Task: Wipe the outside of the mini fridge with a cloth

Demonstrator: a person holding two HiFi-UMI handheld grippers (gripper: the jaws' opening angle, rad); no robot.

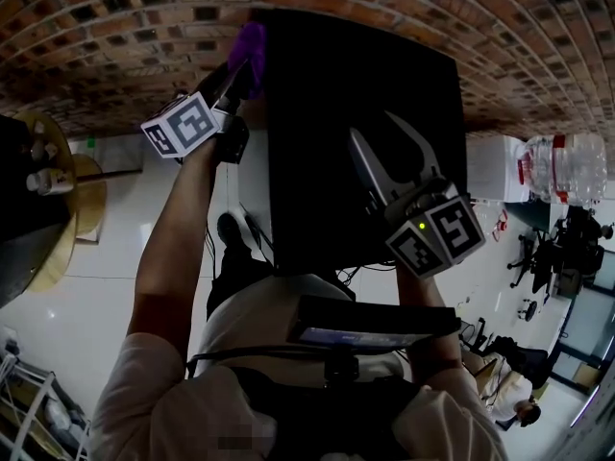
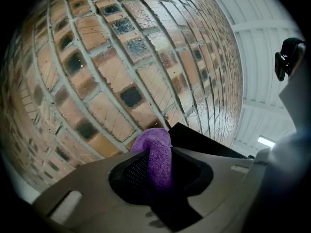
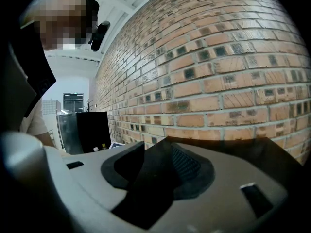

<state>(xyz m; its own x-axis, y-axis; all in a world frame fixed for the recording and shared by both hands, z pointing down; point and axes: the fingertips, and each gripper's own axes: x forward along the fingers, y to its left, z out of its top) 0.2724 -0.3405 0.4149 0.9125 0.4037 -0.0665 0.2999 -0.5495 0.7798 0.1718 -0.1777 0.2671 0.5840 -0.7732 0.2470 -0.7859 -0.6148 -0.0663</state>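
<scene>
The black mini fridge (image 1: 327,113) fills the middle of the head view, standing against a brick wall. My left gripper (image 1: 245,60) is at its upper left edge, shut on a folded purple cloth (image 1: 252,48). In the left gripper view the cloth (image 2: 158,157) sticks out between the pads, with the fridge's dark corner (image 2: 204,140) just behind it. My right gripper (image 1: 384,128) lies against the fridge's face. In the right gripper view its jaws straddle a black fridge edge (image 3: 148,178) and grip it.
A brick wall (image 1: 115,36) runs behind the fridge. A large water bottle (image 1: 567,166) stands at the right and a wooden spool (image 1: 48,209) at the left. Another black cabinet (image 3: 87,130) stands further along the wall. A person (image 1: 514,397) is at lower right.
</scene>
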